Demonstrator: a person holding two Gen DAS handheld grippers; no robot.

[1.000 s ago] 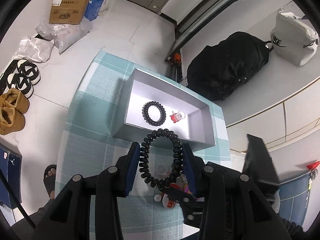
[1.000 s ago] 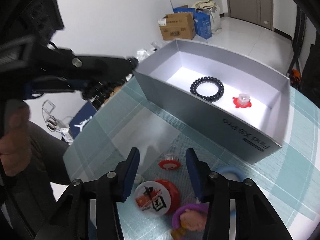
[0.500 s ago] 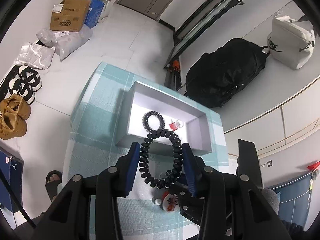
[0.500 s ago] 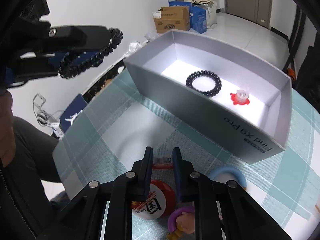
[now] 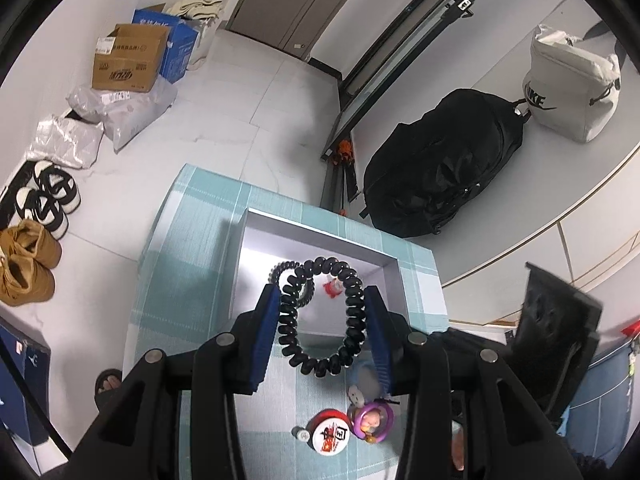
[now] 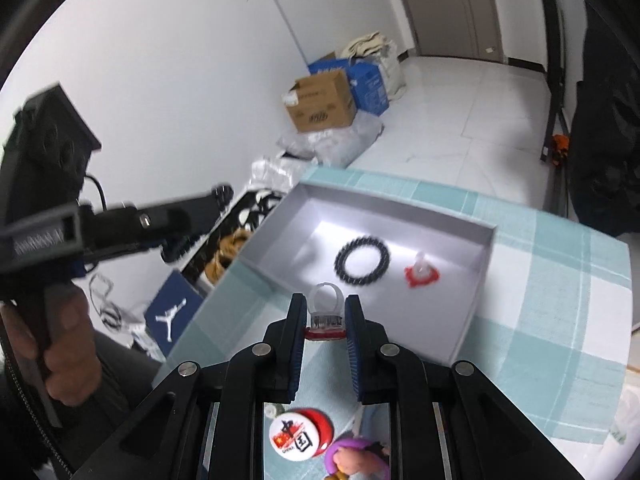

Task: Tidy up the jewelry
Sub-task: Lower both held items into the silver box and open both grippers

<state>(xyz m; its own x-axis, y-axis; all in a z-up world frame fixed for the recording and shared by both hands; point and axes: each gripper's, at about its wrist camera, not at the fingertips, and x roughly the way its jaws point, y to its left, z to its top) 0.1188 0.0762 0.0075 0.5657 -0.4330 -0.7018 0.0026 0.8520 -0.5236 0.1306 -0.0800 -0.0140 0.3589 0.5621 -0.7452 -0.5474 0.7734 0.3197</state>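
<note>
Black coil band (image 5: 322, 316) hangs stretched between the blue pads (image 5: 267, 320) of the left gripper (image 5: 322, 322), clamped across its width and held above the box's near wall, likely so it drops in cleanly. Right gripper (image 6: 325, 320) pinches a clear ring (image 6: 325, 312) with a red base, raised over that same wall. In the grey box (image 6: 472, 304) lie a second band (image 6: 362, 259) and a red ring (image 6: 421, 270). Badges (image 6: 298, 434) wait on the checked cloth (image 6: 560, 320) near its front edge.

"NIKE" marks the white bag (image 5: 572, 88); "中国" the round badge (image 6: 300, 434).
</note>
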